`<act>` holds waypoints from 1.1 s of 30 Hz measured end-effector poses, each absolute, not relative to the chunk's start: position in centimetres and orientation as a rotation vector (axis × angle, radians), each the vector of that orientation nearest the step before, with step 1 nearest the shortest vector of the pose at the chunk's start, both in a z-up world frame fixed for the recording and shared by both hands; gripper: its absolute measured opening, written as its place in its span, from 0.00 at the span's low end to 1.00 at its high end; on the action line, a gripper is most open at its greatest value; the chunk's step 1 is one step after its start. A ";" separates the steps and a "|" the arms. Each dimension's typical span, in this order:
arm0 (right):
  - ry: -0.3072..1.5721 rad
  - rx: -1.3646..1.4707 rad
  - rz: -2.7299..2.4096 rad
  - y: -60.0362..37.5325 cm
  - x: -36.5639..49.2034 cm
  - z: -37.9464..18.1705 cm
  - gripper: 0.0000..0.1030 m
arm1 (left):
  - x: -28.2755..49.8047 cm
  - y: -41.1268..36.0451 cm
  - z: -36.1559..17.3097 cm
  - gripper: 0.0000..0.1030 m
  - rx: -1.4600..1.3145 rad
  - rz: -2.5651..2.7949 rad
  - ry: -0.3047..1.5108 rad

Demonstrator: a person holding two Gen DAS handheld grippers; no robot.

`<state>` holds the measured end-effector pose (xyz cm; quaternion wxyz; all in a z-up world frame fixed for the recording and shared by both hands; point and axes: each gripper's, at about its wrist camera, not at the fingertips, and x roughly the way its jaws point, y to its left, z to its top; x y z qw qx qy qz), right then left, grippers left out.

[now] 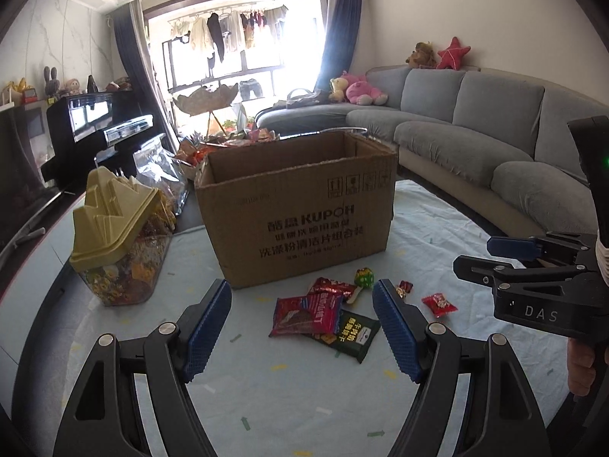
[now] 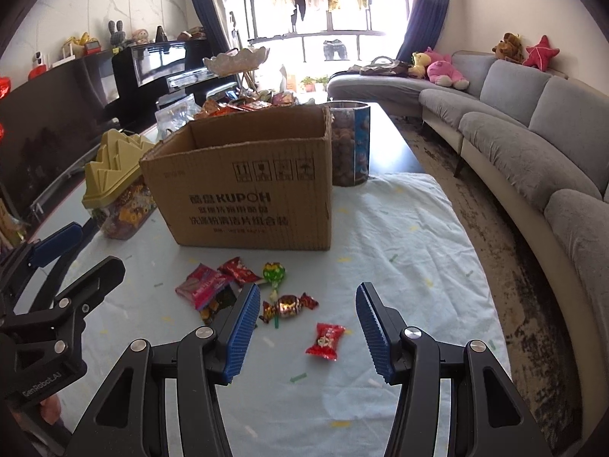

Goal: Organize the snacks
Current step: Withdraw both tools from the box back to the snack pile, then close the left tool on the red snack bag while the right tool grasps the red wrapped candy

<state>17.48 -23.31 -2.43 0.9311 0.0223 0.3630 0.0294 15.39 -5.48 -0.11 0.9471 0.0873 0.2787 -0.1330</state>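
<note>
1. Left gripper (image 1: 302, 327) is hovering above the cloth-covered table (image 1: 437, 228), jaws spread wide and holding nothing; its blue pads (image 1: 207, 327) are framing the snack pile from above
2. Right gripper (image 2: 308, 331) is likewise hanging with jaws wide apart and empty; in the left wrist view it is showing side-on at the right edge (image 1: 491, 257)
3. Cardboard box (image 1: 300, 205) is standing upright on the cloth with its top open, just behind the loose snacks; what is lying inside cannot be made out
4. Loose snacks are lying in front of the box: a pink-red packet (image 1: 304, 314) is overlapping a dark green packet (image 1: 352, 337), and a red foil packet (image 1: 331, 288) is touching the pink-red one at its far side
5. A green lollipop (image 2: 274, 272) is lying just beside the foil packet, stick pointing toward the camera
6. A twist-wrapped candy (image 2: 288, 305) is sitting near the right gripper's left pad; a small red candy (image 2: 326, 341) is resting apart from the pile, between the right gripper's pads as seen from its wrist
7. A clear jar with a yellow lid (image 1: 118, 236) is standing left of the box, filled with wrapped sweets
8. A round clear canister (image 2: 350, 144) is standing behind the box's right corner, touching or nearly so; cannot tell which
9. A grey sofa (image 2: 514, 133) is curving along the right side of the room
</note>
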 end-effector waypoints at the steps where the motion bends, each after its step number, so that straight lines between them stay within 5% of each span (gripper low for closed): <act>1: 0.758 0.042 0.057 -23.3 17.6 -2.9 0.52 | 15.5 -5.6 -0.6 0.74 0.182 -0.271 0.579; 15: 0.864 0.070 0.019 -24.1 18.1 -7.5 0.52 | 15.8 -6.7 -5.0 0.73 0.268 -0.280 0.593; 33: 0.900 0.098 0.014 -24.4 20.1 -10.2 0.52 | 19.1 -9.2 -8.0 0.45 0.402 -0.282 0.637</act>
